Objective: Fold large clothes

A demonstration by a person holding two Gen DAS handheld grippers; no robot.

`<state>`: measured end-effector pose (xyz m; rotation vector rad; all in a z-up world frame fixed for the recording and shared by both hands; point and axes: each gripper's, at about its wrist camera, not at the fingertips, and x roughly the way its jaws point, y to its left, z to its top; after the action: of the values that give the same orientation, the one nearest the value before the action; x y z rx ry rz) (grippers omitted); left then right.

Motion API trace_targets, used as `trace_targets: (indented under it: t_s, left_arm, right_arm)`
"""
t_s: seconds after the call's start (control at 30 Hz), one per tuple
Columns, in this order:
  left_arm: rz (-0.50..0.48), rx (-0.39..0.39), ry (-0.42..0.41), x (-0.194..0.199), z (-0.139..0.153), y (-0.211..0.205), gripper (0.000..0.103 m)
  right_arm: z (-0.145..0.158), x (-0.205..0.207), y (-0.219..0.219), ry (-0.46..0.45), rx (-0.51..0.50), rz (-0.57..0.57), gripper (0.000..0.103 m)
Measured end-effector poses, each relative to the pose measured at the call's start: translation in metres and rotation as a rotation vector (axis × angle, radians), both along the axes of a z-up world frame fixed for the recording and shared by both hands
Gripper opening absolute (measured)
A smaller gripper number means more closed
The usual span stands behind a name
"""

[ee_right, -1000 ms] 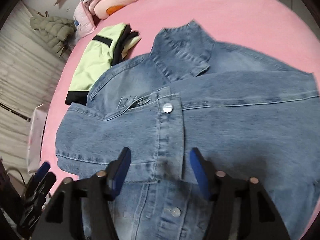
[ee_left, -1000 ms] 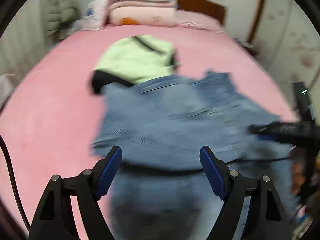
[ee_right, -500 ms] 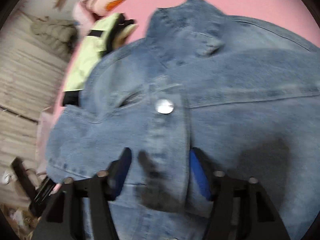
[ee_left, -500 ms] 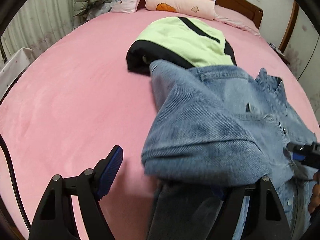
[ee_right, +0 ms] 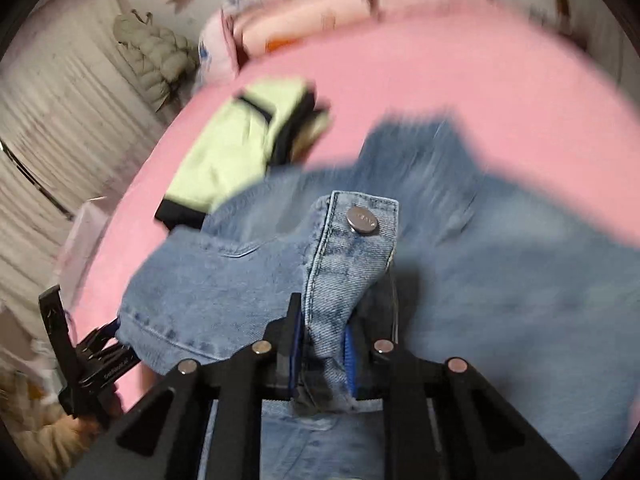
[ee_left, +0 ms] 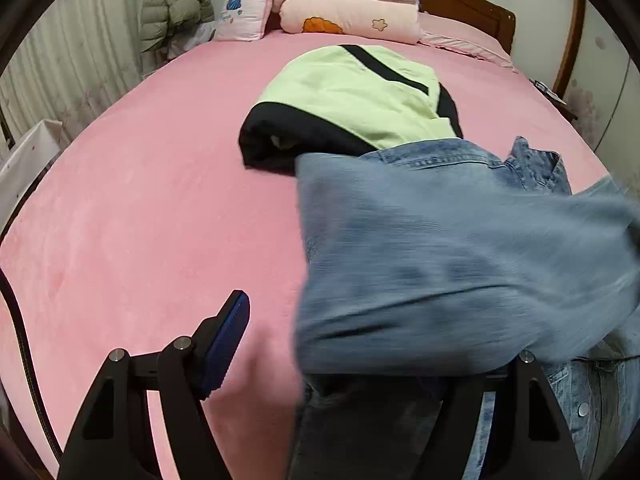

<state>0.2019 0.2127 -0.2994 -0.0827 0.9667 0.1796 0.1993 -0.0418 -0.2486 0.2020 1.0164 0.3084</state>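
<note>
A: Where is the denim jacket (ee_left: pixel 460 248) lying for you?

B: It is lying on the pink bed (ee_left: pixel 152 216), on the right half of your left wrist view. A blurred fold of it is hanging across your left gripper (ee_left: pixel 360 364), covering the right-hand finger. Its far edge is overlapping the folded yellow-green and black garment (ee_left: pixel 352 100) behind it.

A: And that left gripper, is it gripping?

B: Your left-hand finger with the blue pad (ee_left: pixel 226 340) is standing clear over bare sheet, well apart from the other finger's arm, so the jaws are standing wide. The denim is draping over one side rather than being pinched.

A: What is my right gripper (ee_right: pixel 322 354) doing?

B: You are clenching it on the jacket. The placket strip with the metal button (ee_right: pixel 361 219) is rising straight up from between the two blue pads, which are sitting close on either side of the cloth. The rest of the jacket is spreading out beneath, motion-blurred.

A: Anything else showing?

B: Stacked quilts (ee_left: pixel 348 12) are sitting at the headboard end, a puffy coat (ee_left: pixel 172 4) is hanging by the curtain, and your left gripper is showing at the lower left of the right wrist view.
</note>
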Motion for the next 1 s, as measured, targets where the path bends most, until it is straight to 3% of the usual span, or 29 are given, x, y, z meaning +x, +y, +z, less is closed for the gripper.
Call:
trace_targets:
  t_s: [0.1,0.2,0.33,0.43,0.47,0.6,0.7,0.8,1.0]
  left_arm:
    - [-0.015,0.029,0.026,0.004,-0.005,-0.011,0.073]
    - [-0.066,0.052,0.049,0.008,-0.013,-0.028,0.073]
    - [-0.092,0.146,0.101,0.011,-0.029,-0.045,0.073]
    - [-0.058,0.188,0.140,0.012,-0.037,-0.039,0.073]
    - [-0.044,0.195,0.152,0.012,-0.039,-0.034,0.073]
    - [-0.066,0.219,0.187,0.005,-0.040,-0.021,0.075]
    - [-0.107,0.242,0.191,-0.003,-0.034,-0.019,0.075]
    - [-0.128,0.235,0.182,-0.010,-0.021,-0.018,0.075]
    - [-0.112,0.089,0.158,-0.019,-0.002,-0.010,0.075]
  right_arm:
    - [0.033,-0.009,-0.018,-0.097,-0.144,-0.074,0.017]
    - [0.031,-0.013,-0.042,-0.068,-0.238,-0.146,0.018]
    - [-0.022,-0.016,-0.063,0.142,-0.281,-0.207,0.021]
    - [-0.077,-0.024,-0.067,0.351,-0.295,-0.221,0.030]
    - [-0.087,-0.028,-0.071,0.378,-0.290,-0.226,0.033]
    - [-0.080,-0.043,-0.088,0.340,-0.183,-0.281,0.042]
    - [-0.068,-0.055,-0.105,0.319,-0.109,-0.333,0.042]
    - [-0.056,-0.062,-0.113,0.291,-0.132,-0.350,0.042]
    - [-0.058,-0.061,-0.107,0.286,-0.138,-0.304,0.042]
